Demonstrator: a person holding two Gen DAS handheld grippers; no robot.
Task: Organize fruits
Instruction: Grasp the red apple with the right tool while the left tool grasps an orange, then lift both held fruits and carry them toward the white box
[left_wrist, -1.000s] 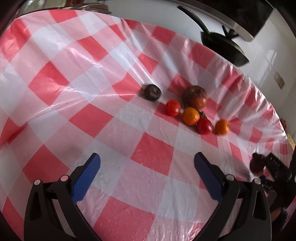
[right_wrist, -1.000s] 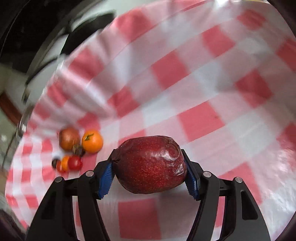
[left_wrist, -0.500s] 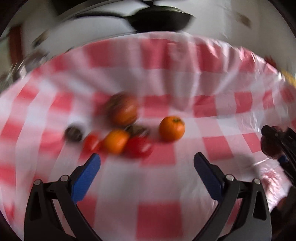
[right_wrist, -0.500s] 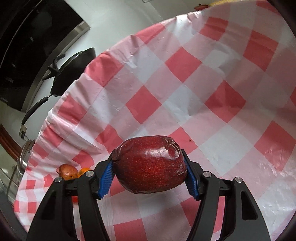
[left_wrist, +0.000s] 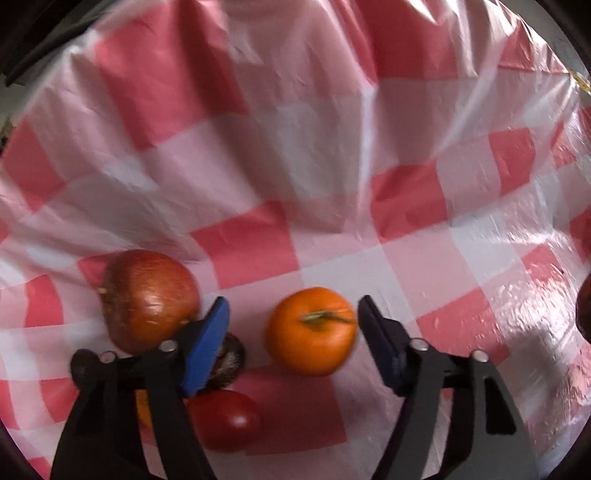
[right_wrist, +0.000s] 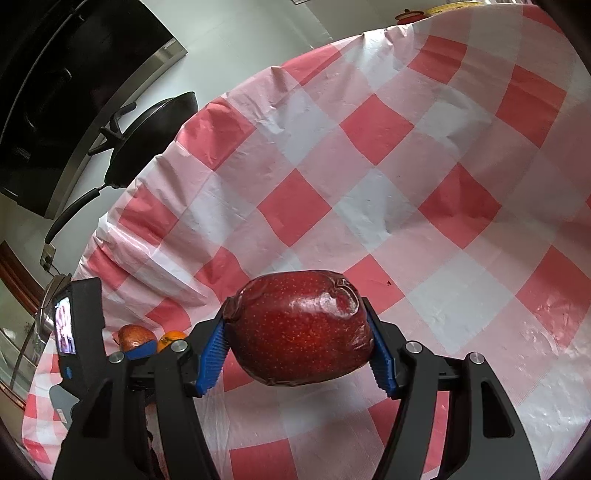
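Left gripper (left_wrist: 291, 339): jaws closing around the orange fruit (left_wrist: 311, 331), which sits between the blue pads; the right pad looks at or just off its skin, the left pad stands apart from it, so no grip yet.
Right gripper (right_wrist: 297, 354): half-open width, both pads pressed on the dark red apple (right_wrist: 301, 328), carried clear above the checked tablecloth (right_wrist: 369, 166).
Beside the left gripper: a large russet-red fruit (left_wrist: 149, 299) just beyond its left finger, a small dark round fruit (left_wrist: 231, 360) partly hidden behind that finger, a red tomato (left_wrist: 225, 419) nearer the camera.
Orange fruit, handling: likely light, firm-skinned and smooth, with a green stem on top; round, so it may roll on the glossy plastic cloth if one pad arrives first.
Where to hold: across its widest middle, pads on opposite flanks, stem left free.
Apple, handling: heavier, waxy and slick, skin wrinkled near one end; the grip sits across its middle and looks secure.
Risk: the left finger crowds the small dark fruit and may nudge it.
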